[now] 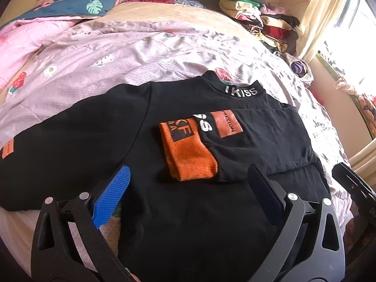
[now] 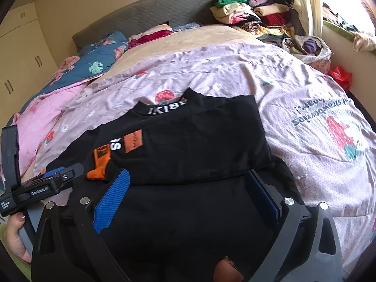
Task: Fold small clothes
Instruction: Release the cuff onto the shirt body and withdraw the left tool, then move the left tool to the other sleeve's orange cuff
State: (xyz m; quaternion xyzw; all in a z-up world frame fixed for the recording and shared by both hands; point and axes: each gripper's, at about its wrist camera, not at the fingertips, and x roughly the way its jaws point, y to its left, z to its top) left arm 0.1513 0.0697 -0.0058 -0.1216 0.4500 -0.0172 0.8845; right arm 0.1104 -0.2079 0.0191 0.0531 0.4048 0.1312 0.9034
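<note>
Your L gripper (image 1: 188,188) has its jaws spread wide, nothing pinched betw. them; blue pad (image 1: 112,197) on one finger, both fingers hanging over the black sweatshirt (image 1: 94,145) w/o pressing it. Your R gripper (image 2: 188,188) is likewise wide apart and empty, fingers over the shirt's lower body. Shirt lies flat on the bed, collar reading "IKISS" (image 1: 240,91) pointing away from you; its R-side sleeve is folded across the chest, orange cuff (image 1: 188,155) lying near the middle, just beside an orange patch (image 1: 226,124). The other sleeve is spread out to the L side w/ a small orange tag (image 1: 7,151) near its end. Under it, pink strawberry-print bedsheet (image 2: 211,75), rumpled. Further back: blue leaf-print quilt (image 2: 98,58), grey headboard (image 2: 152,11). Stack of folded clothes (image 2: 253,14) at far R corner by the window. Your hand (image 2: 14,237) shows at lower L of the R wrist view, on the L tool's handle.
</note>
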